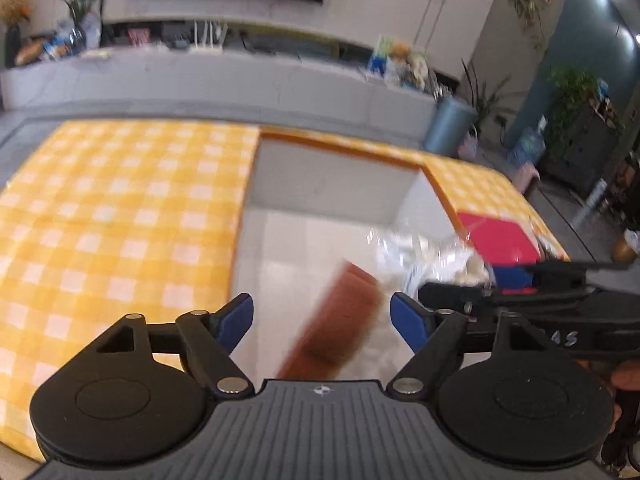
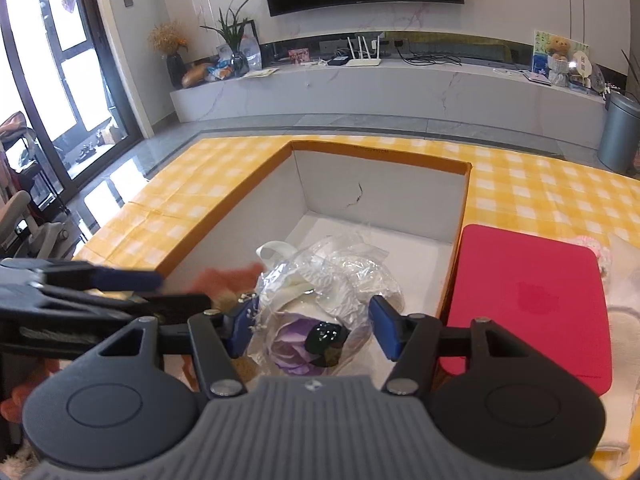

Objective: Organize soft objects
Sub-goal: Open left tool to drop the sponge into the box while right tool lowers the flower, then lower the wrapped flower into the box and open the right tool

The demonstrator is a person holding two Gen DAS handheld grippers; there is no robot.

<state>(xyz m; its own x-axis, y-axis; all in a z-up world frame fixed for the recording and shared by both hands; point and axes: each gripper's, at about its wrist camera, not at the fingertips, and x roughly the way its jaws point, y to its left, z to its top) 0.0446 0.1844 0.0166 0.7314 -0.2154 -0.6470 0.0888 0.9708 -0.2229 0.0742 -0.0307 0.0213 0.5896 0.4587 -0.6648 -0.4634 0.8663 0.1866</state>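
An open cardboard box [image 1: 340, 148] with an orange rim and white inside lies on a yellow checked cloth [image 1: 120, 200]. My left gripper [image 1: 322, 320] hovers over the box's near end, open wide. A blurred brown-orange soft thing [image 1: 340, 316] is between its fingers, and neither pad touches it. My right gripper [image 2: 312, 330] is shut on a clear plastic bag [image 2: 320, 280] that holds something white and purple, low inside the box [image 2: 380, 156]. In the left wrist view the right gripper [image 1: 496, 284] reaches in from the right with the bag [image 1: 420, 248]. The right wrist view shows the left gripper [image 2: 160, 290] at the left beside the orange blur [image 2: 224, 276].
A flat red case [image 2: 520, 300] lies just right of the box. Folded white cloth [image 2: 616, 320] and a pink knitted thing [image 2: 596, 248] lie further right. Beyond the table are a marble console and a grey bin [image 2: 618, 136].
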